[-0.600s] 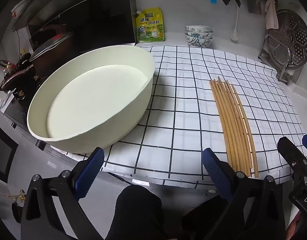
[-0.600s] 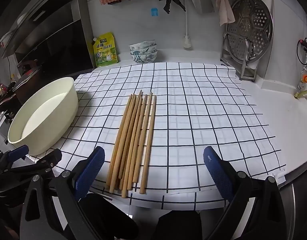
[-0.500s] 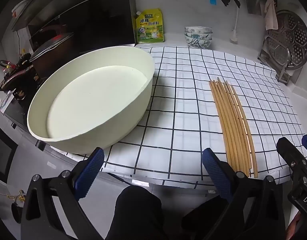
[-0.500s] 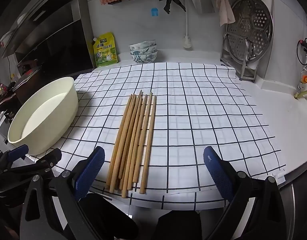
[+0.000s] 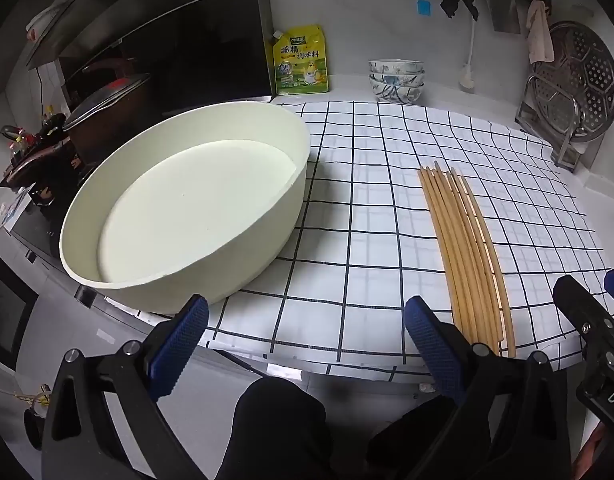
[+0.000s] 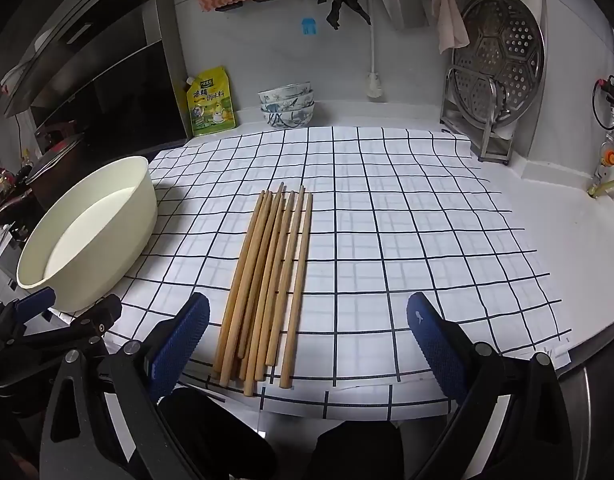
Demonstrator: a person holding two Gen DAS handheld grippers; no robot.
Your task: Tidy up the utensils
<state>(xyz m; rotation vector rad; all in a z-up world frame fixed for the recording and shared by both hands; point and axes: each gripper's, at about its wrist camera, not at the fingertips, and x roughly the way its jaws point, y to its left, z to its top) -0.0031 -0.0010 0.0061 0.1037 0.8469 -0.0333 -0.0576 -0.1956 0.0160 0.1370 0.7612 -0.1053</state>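
Left hand-held gripper (image 5: 307, 344) spread, empty, near cream basin (image 5: 179, 216); right hand-held gripper (image 6: 307, 340) spread, empty, above wooden chopsticks (image 6: 267, 280) on checked cloth (image 6: 407, 240)

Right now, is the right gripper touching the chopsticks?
Apart. The right wrist view shows the right gripper wide open, its blue pads short of the chopsticks.

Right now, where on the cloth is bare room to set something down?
Bare: the wide stretch right of the chopsticks up to the rack, and the strip between basin and chopsticks. Crowded: the back edge, with the pouch and bowls.
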